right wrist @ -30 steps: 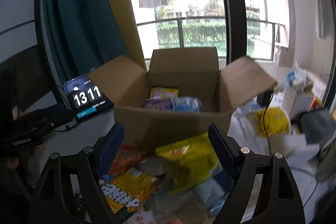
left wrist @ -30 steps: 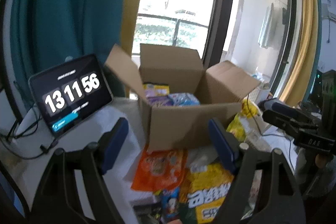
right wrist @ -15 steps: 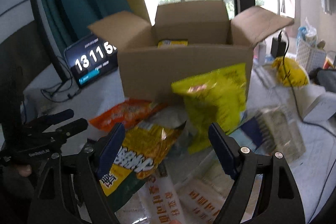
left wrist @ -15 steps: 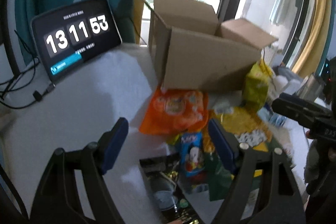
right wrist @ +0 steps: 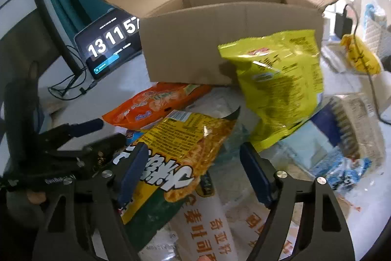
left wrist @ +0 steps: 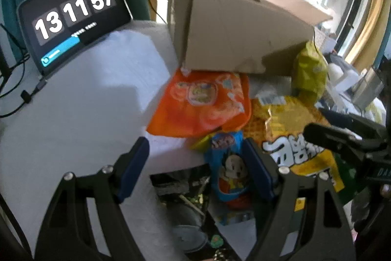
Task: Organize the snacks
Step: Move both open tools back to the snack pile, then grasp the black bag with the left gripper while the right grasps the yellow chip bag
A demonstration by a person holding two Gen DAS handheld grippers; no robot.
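Blue pads line the fingers of both grippers, and both pairs are seen spread apart with nothing held. Between the fingers of the left gripper (left wrist: pixel 195 169), close against the right-hand finger, a small blue cartoon packet (left wrist: pixel 228 168) is seen lying at the edge of the white tabletop (left wrist: pixel 73 114). Just beyond the fingers an orange snack bag (left wrist: pixel 202 104) lies flat, and to the right of them a yellow noodle bag (left wrist: pixel 293 138) is spread out.

Under the right gripper (right wrist: pixel 193 174) the same yellow noodle bag (right wrist: pixel 180 151) is found, its lower end against the left-hand finger. Ahead and to the right a green-yellow chip bag (right wrist: pixel 281 85) is propped against the cardboard box (right wrist: pixel 232 40), which stands open behind the pile.

The bags are judged light, soft and crinkly, with slick film likely to slip. A grip is best taken on a crimped seam or a flat corner, so that the contents are not crushed.
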